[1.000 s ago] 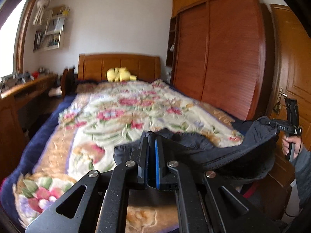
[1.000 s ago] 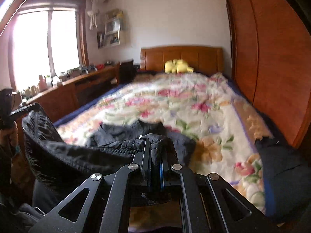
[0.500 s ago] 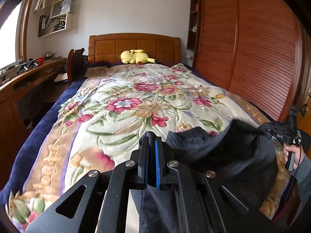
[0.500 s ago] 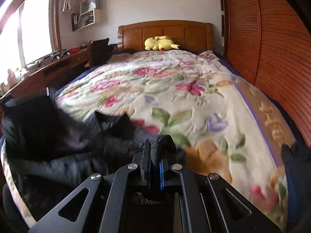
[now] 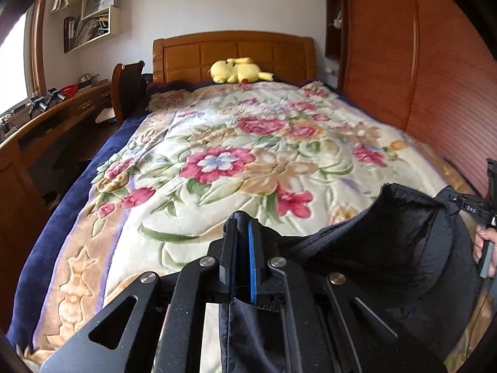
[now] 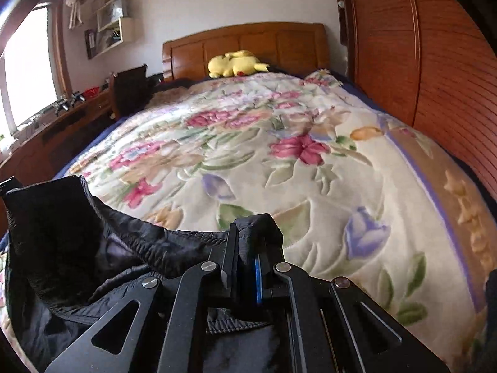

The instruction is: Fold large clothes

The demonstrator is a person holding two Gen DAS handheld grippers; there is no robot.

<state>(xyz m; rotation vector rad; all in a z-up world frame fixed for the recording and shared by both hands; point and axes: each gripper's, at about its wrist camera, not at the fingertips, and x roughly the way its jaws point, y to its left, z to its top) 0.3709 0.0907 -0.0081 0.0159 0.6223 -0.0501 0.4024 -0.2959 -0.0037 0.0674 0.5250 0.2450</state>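
A large black garment (image 5: pixel 403 248) hangs stretched between my two grippers over the foot of the bed. My left gripper (image 5: pixel 242 233) is shut on one edge of it; cloth hangs down between the fingers. My right gripper (image 6: pixel 248 242) is shut on the other edge, with fabric bunched over the fingertips. The garment (image 6: pixel 77 248) sags to the left in the right wrist view. The right gripper (image 5: pixel 484 214) with the hand holding it shows at the right edge of the left wrist view.
The bed carries a floral blanket (image 5: pixel 248 155) with a dark blue border. A yellow plush toy (image 5: pixel 239 71) lies by the wooden headboard (image 5: pixel 233 52). A wooden wardrobe (image 5: pixel 419 62) stands on the right, a desk (image 5: pixel 46 108) and a chair (image 5: pixel 127 90) on the left.
Both grippers have moved forward and up over the bed with the garment. The garment has lifted off the blanket and now hangs spread between them.
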